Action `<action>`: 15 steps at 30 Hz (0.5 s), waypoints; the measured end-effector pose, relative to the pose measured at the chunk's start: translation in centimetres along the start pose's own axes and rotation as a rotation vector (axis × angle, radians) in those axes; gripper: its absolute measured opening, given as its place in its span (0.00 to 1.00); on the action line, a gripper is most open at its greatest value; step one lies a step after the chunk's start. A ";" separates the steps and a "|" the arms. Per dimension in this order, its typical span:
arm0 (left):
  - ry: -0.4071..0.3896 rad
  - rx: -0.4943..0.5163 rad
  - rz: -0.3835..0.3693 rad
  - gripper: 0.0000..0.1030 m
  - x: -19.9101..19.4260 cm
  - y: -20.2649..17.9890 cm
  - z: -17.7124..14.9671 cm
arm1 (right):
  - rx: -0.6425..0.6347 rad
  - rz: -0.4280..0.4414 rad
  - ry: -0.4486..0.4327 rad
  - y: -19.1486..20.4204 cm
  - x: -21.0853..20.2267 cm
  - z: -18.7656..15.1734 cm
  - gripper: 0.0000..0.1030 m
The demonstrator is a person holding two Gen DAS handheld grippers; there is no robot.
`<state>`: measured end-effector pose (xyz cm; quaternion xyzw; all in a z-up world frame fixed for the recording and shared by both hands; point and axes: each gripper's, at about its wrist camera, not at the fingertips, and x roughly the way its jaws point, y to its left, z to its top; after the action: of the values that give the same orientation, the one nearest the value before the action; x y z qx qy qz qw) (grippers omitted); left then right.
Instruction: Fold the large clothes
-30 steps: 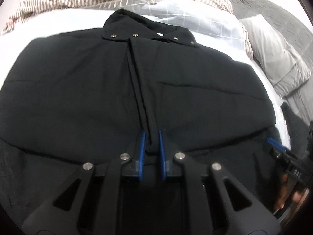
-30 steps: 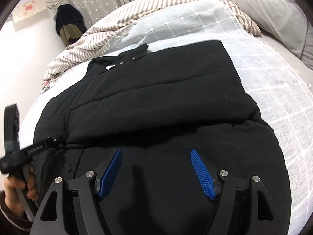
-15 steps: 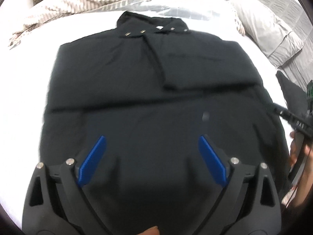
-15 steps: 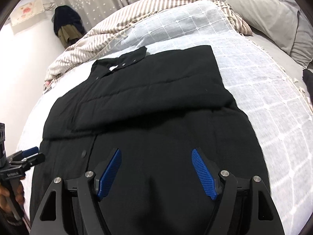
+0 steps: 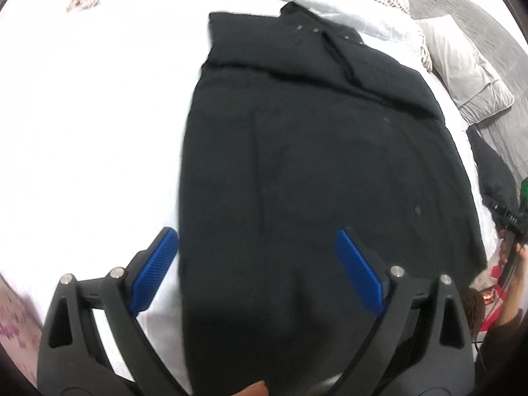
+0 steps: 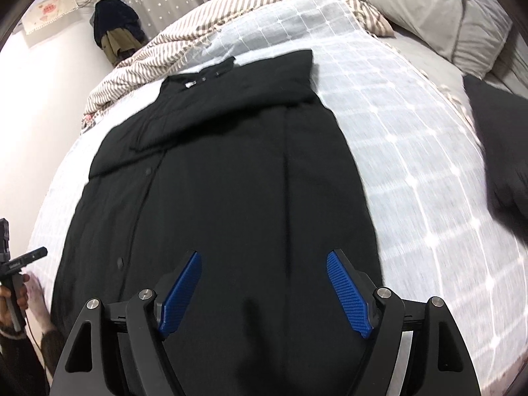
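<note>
Black padded coat [image 6: 231, 178] lies flat on the bed, collar [image 6: 201, 77] at far end w/ metal snaps, both sleeves folded in across the chest. Bed has a pale grid-pattern cover [image 6: 412, 165]; striped blanket [image 6: 204, 33] bunched beyond the collar, grey pillow [image 6: 439, 13] at far right. My left tongs [image 5: 257, 270] are spread wide, blue pads apart, holding nothing; they hover over the coat's lower part, left pad [image 5: 153, 270] over the white sheet just past the coat's edge. My right tongs [image 6: 262, 293] are also wide apart & empty, above the hem area, both pads over black fabric. A dark cushion [image 6: 501, 138] sits on the bed's right side, well apart from the coat. Some motion blur in left view.
</note>
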<state>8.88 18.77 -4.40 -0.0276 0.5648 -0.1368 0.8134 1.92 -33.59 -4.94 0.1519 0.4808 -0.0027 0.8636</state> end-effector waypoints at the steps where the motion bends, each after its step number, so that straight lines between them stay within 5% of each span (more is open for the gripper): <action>1: 0.018 -0.014 -0.013 0.93 0.1 0.8 -0.7 | 0.006 -0.006 0.010 -0.6 -0.3 -0.8 0.78; 11: 0.158 -0.121 -0.142 0.93 3.1 5.1 -6.2 | 0.097 -0.048 0.072 -5.9 -1.3 -5.3 0.78; 15: 0.134 -0.119 -0.182 0.93 3.2 5.1 -7.4 | 0.199 -0.003 0.075 -8.7 -1.3 -6.8 0.78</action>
<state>4.03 23.69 -11.03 -0.1178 0.6202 -0.1775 0.7550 -5.75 -40.27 -9.46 0.2361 0.5102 -0.0460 0.8257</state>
